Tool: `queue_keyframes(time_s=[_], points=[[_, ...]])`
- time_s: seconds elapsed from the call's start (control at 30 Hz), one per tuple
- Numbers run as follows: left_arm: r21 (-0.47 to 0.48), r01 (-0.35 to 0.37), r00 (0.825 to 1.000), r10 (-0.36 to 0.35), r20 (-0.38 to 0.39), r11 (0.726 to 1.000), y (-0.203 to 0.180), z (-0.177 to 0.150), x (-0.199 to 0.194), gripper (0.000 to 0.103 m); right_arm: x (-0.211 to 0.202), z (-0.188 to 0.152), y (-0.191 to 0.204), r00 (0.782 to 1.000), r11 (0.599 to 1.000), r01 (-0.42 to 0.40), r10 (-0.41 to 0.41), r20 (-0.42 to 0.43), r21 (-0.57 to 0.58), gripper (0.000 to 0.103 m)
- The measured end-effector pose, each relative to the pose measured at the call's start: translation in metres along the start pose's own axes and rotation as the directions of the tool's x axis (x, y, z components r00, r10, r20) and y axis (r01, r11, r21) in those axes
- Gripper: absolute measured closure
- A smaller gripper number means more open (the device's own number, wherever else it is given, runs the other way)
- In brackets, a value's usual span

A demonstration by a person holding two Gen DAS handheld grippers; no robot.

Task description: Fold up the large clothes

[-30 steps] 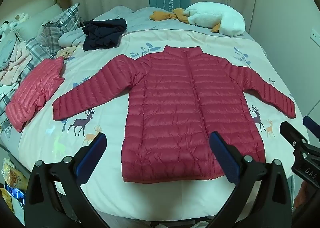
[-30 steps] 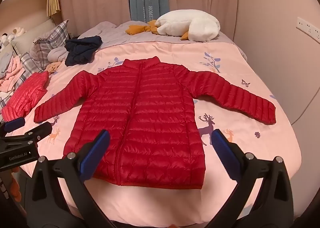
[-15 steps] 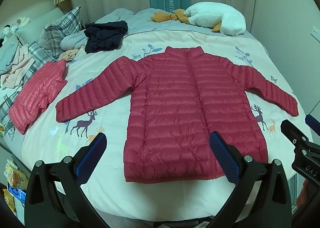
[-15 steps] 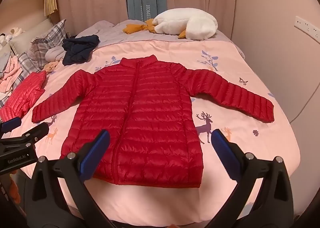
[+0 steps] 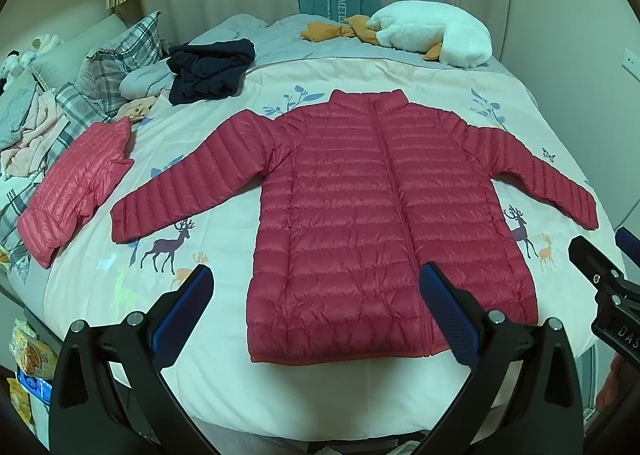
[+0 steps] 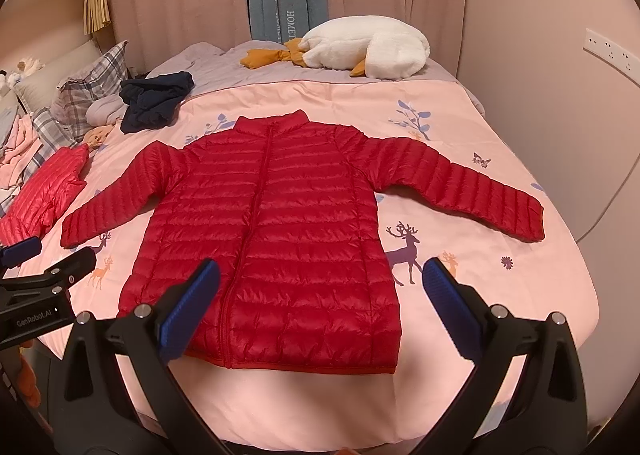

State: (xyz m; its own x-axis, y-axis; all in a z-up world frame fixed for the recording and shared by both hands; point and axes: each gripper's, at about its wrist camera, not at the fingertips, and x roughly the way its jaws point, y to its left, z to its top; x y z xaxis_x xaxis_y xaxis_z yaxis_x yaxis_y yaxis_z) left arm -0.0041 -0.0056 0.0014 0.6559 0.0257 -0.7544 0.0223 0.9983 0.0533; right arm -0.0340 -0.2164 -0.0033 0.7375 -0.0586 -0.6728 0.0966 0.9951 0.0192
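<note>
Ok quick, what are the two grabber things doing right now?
Left gripper: open, holding nothing, above the red jacket.
Right gripper: open, holding nothing.

Both grippers hang in the air with nothing between their fingers. The left gripper (image 5: 320,305) has its jaws spread wide, the blue-padded fingertips (image 5: 448,309) angling outward from black arms that rise from the bottom of its own view. The right gripper (image 6: 320,295) is spread just as wide, its blue pads (image 6: 192,305) facing inward across the gap. Each shows at the edge of the other's view, so the two sit side by side, apart and level.
</note>
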Motion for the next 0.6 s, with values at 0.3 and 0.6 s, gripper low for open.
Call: queue_keyframes(time_s=[0.3, 0.6], points=[[0.004, -0.002, 1.0, 0.002, -0.006, 1.0, 0.0005, -0.0013, 0.0027, 0.001, 0.0002, -0.0003, -0.0004, 1.0, 1.0, 0.0, 0.0, 0.001, 0.002, 0.002], [0.003, -0.002, 1.0, 0.002, -0.01, 1.0, 0.0086, -0.006, 0.0034, 0.001, -0.0006, -0.0007, 0.0, 1.0, 1.0, -0.002, 0.002, 0.001, 0.004, 0.002]])
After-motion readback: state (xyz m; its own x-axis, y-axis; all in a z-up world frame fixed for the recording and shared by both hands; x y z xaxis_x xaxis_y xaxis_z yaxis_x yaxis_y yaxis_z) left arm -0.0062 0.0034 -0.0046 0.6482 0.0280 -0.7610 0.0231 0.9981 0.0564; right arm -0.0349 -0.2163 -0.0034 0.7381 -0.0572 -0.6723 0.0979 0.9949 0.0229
